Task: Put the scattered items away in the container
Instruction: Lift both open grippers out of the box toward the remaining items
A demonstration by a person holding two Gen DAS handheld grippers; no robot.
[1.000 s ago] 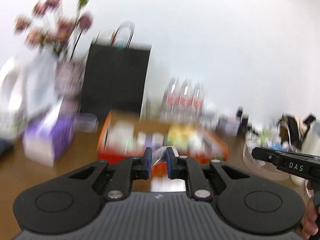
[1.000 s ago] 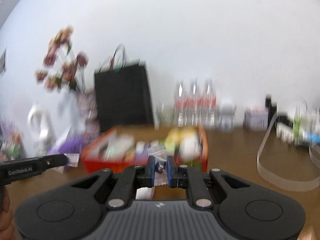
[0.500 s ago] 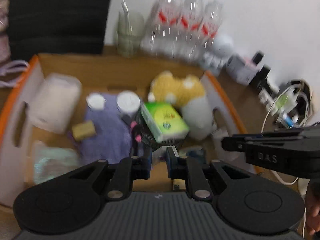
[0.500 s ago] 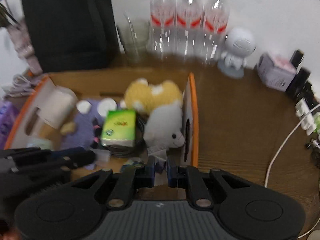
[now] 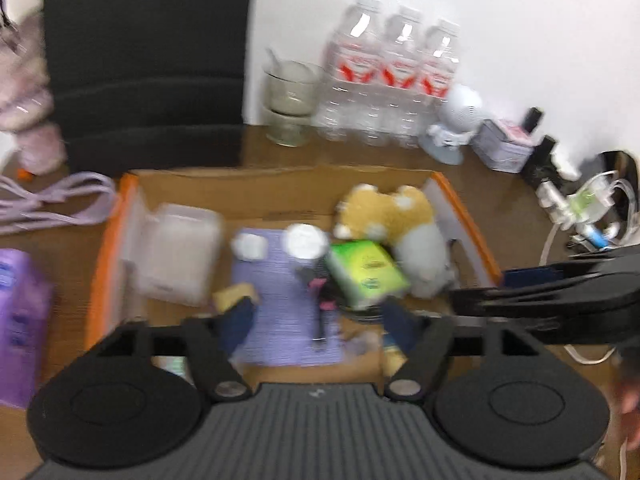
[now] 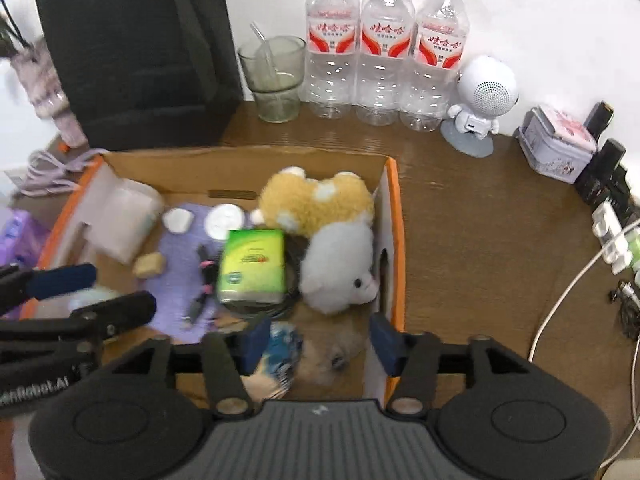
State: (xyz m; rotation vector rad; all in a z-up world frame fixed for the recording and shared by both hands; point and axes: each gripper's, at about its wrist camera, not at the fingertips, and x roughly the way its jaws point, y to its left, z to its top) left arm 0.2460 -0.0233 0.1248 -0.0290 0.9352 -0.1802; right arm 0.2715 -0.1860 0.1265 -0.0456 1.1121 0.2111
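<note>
An orange-edged cardboard box point(image 6: 394, 216) point(image 5: 102, 248) sits on the brown table. It holds a yellow and grey plush toy point(image 6: 320, 216) point(image 5: 404, 224), a green tissue pack point(image 6: 252, 266) point(image 5: 366, 272), a purple cloth point(image 6: 176, 272) point(image 5: 280, 280), a white container point(image 6: 120, 216) and small bits. My left gripper point(image 5: 318, 326) is open over the box's near edge, empty. My right gripper point(image 6: 316, 340) is open over the box's near right corner, above a small blue-patterned packet point(image 6: 282, 344). Each gripper shows from the side in the other's view.
Behind the box stand a black bag point(image 6: 132, 52), a glass cup point(image 6: 274, 76), three water bottles point(image 6: 386, 44), a white robot speaker point(image 6: 482, 100) and a small tin point(image 6: 558, 144). Cables and chargers point(image 6: 612, 240) lie right. A purple pack point(image 5: 18, 320) stands left.
Both grippers swung down over the box and opened from shut. The small clear bag they were pinching is no longer between either pair of fingers.
</note>
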